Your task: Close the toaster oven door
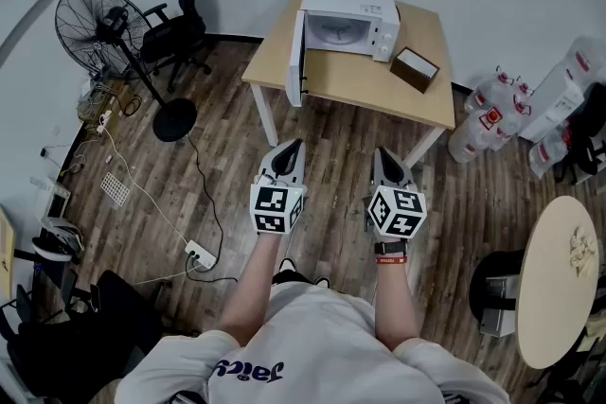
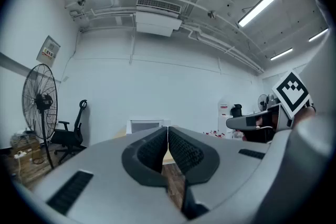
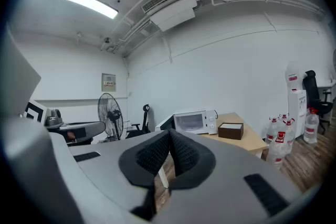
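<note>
A white oven (image 1: 350,20) stands on a light wooden table (image 1: 379,80) across the room, its door (image 1: 295,57) swung open to the left. In the right gripper view the oven (image 3: 195,121) shows beyond the jaws. The left gripper view shows only a strip of the oven (image 2: 146,126) over the jaws. Both grippers are held in front of the person, well short of the table. My left gripper (image 1: 289,149) is shut with nothing in it. My right gripper (image 1: 385,153) is shut and empty too.
A small brown box (image 1: 414,68) sits on the table right of the oven. A standing fan (image 1: 104,28) and an office chair (image 1: 175,33) are at the left. Cables and a power strip (image 1: 200,254) lie on the wood floor. Water bottles (image 1: 488,114) stand at the right, near a round table (image 1: 559,279).
</note>
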Demonstrator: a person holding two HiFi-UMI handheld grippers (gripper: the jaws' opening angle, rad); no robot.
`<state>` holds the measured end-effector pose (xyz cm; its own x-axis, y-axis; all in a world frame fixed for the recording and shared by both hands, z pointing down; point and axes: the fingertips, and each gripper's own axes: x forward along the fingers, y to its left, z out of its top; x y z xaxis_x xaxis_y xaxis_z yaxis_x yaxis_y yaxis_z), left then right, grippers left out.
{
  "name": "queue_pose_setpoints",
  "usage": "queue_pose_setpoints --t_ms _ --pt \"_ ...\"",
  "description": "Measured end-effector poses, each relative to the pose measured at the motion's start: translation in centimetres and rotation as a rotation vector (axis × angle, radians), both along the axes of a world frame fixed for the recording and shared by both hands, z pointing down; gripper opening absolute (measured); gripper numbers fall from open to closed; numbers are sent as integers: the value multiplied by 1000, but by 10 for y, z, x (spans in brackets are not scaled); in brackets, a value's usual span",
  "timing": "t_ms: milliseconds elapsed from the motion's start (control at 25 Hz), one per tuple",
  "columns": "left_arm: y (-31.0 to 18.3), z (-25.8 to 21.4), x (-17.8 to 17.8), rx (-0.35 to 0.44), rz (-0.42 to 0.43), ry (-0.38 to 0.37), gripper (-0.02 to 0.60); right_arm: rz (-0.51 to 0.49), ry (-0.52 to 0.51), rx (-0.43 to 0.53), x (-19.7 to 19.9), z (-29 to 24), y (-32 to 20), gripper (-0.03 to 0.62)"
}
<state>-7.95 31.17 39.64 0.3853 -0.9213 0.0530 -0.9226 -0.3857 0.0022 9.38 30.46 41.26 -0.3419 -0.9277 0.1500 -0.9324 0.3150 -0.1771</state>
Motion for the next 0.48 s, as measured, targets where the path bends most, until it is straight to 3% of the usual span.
queue_pose_setpoints --t_ms 480 --pt "13 31 12 -45 6 24 21 -19 -46 -46 -1 33 10 15"
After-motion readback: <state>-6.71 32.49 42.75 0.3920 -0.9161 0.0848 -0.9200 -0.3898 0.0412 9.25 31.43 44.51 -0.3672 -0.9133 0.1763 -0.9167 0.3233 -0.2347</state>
